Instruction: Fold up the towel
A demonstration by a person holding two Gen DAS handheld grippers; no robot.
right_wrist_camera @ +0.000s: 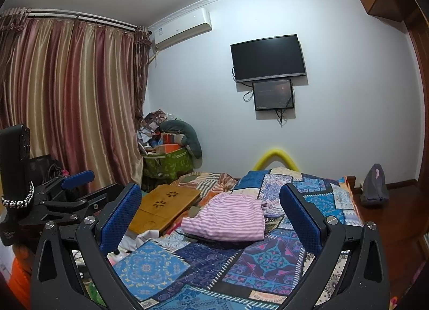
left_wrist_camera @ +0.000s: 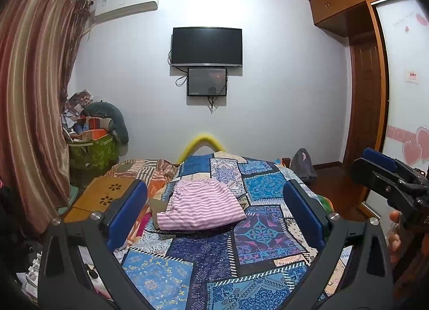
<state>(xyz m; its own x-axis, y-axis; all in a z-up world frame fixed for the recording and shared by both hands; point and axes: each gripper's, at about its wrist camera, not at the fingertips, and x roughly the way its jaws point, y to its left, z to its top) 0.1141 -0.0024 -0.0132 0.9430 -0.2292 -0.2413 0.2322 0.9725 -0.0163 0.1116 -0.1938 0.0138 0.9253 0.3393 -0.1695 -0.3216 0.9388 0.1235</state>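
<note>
1. Left wrist view: the left tongs (left_wrist_camera: 214, 210) stand wide open, their blue-padded fingers (left_wrist_camera: 128, 212) spread far apart with nothing between them, held above the bed.
2. The pink-and-white striped towel (left_wrist_camera: 201, 206) lies crumpled in a loose heap on the blue patchwork bedspread (left_wrist_camera: 257, 240), at about 12 o'clock from the left tongs and framed between their fingers, touching neither.
3. At 3 o'clock the right tongs (left_wrist_camera: 380, 165) enter from the edge, with a person's fingers (left_wrist_camera: 394, 240) just below them; how far they are open cannot be told here.
4. At 10 o'clock a light wooden lap desk (left_wrist_camera: 107, 197) with flower-shaped cutouts rests on the bed.
5. On the far wall hang a black flat television (left_wrist_camera: 207, 46), a smaller dark screen (left_wrist_camera: 207, 82) just beneath it, and a white air conditioner (left_wrist_camera: 126, 2) whose label is too small to read.
6. The pale wardrobe door (left_wrist_camera: 405, 68) at 2 o'clock bears pink hearts and a small sticker, its writing illegible.
7. Right wrist view: the right tongs (right_wrist_camera: 211, 213) are likewise wide open and empty.
8. The striped towel (right_wrist_camera: 228, 220) lies at 12 o'clock on the bedspread (right_wrist_camera: 270, 256), apart from both fingers.
9. The lap desk (right_wrist_camera: 166, 208) sits at 11 o'clock, near the towel.
10. The left tongs (right_wrist_camera: 77, 178) show at 9 o'clock, before striped satin curtains (right_wrist_camera: 75, 101).
</note>
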